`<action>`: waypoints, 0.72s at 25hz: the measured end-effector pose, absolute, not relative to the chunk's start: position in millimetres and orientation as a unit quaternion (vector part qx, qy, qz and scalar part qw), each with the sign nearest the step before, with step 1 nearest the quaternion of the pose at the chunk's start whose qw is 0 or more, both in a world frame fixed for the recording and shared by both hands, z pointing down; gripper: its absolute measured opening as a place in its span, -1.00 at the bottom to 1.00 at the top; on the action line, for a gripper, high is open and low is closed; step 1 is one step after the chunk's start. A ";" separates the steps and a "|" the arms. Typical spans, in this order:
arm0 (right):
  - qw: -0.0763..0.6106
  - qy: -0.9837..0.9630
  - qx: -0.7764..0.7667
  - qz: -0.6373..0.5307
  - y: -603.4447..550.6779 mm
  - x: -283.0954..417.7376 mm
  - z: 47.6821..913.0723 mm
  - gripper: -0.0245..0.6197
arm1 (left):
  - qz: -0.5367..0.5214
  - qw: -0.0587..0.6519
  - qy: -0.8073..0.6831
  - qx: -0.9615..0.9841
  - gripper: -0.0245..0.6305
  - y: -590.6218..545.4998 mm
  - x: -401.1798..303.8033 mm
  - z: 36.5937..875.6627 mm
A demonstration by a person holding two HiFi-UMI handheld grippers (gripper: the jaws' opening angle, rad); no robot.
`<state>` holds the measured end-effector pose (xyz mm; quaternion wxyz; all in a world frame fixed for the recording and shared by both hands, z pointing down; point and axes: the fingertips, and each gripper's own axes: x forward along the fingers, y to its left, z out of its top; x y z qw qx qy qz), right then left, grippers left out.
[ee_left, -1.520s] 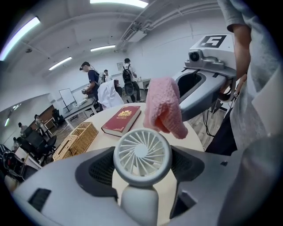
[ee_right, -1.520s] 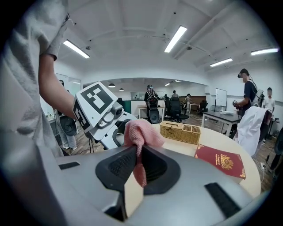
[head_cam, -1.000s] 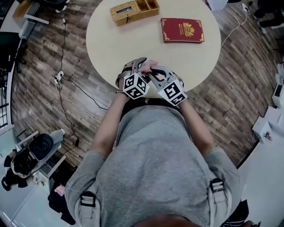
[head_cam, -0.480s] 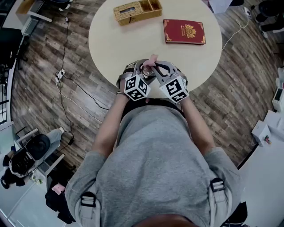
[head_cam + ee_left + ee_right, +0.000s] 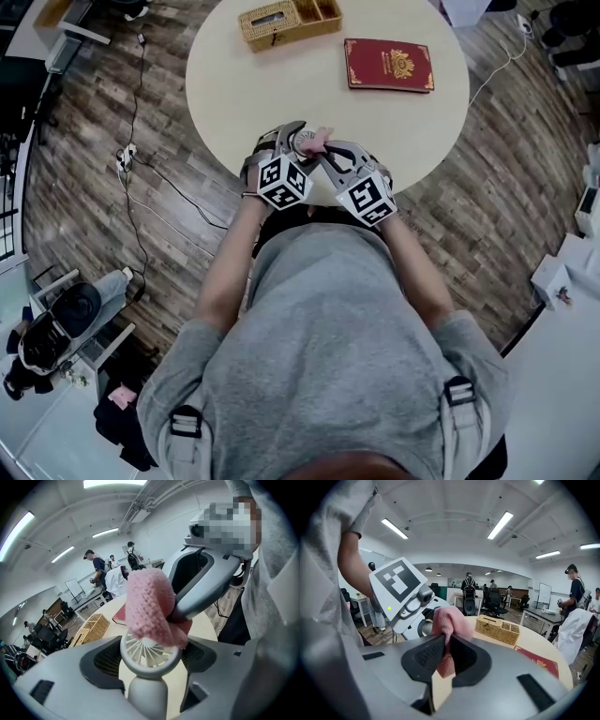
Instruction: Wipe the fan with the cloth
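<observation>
A small white hand-held fan (image 5: 150, 649) stands upright between the jaws of my left gripper (image 5: 149, 660), which is shut on its neck. A pink knitted cloth (image 5: 152, 606) lies against the upper part of the fan's grille. My right gripper (image 5: 444, 651) is shut on that cloth (image 5: 449, 620), and the fan's ring (image 5: 423, 628) shows just behind it. In the head view both grippers meet over the near edge of the round table (image 5: 253, 89), with the cloth (image 5: 319, 141) between them and the fan mostly hidden.
A wicker basket (image 5: 286, 21) and a red book (image 5: 389, 64) lie at the far side of the table. Cables (image 5: 141, 178) run over the wooden floor to the left. Desks, chairs and several people stand in the room behind.
The cloth has shifted a little over the fan's face, and both grippers have stayed together at the table's near edge with only small moves.
</observation>
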<state>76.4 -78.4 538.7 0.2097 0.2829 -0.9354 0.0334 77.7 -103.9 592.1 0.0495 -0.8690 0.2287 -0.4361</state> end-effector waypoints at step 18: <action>0.239 -0.950 0.196 0.035 -76.5 51.6 543.4 -0.80 | -0.468 0.083 0.218 -0.852 0.25 -107.6 87.1 592.5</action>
